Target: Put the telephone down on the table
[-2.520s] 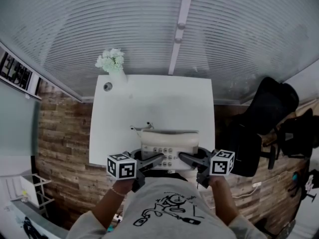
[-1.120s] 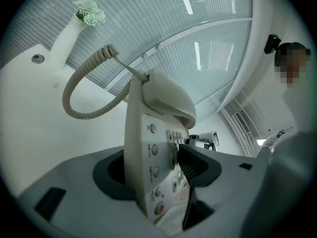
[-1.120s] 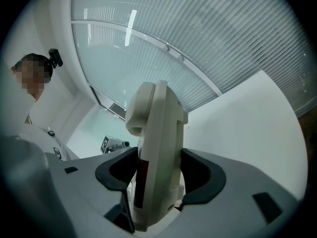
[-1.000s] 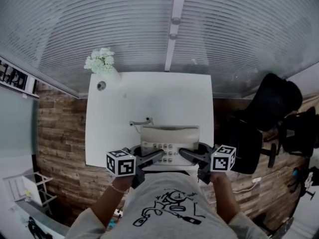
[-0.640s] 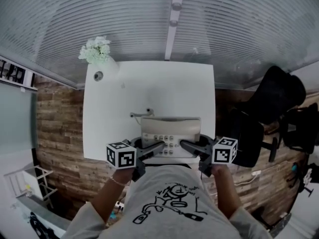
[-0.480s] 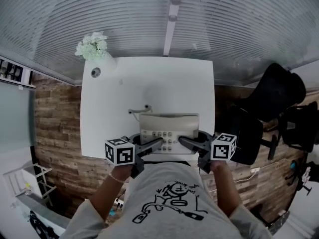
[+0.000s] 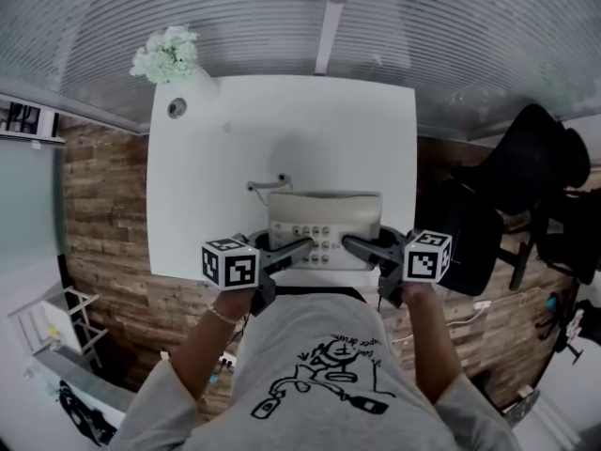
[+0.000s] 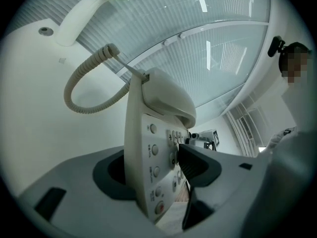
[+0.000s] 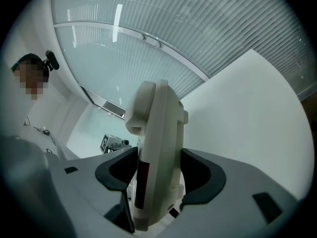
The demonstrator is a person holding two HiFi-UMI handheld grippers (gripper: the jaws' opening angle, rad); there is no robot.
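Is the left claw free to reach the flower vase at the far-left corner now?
Probably not yet: the left claw is clamped on the telephone, sharing it with the right claw. The table toward the vase looks open once the phone is down.

- Telephone (image 7: 324,238): beige desk unit, keypad face up, rows of round buttons.
- Handset (image 7: 324,198): seated in its cradle along the unit's far edge; the coiled cord (image 7: 266,184) loops off the far-left corner.
- Position: over the near part of the white table (image 7: 282,130), roughly level; contact with the tabletop cannot be determined.
- Support: left gripper (image 7: 299,245) and right gripper (image 7: 352,244) clamp opposite sides.
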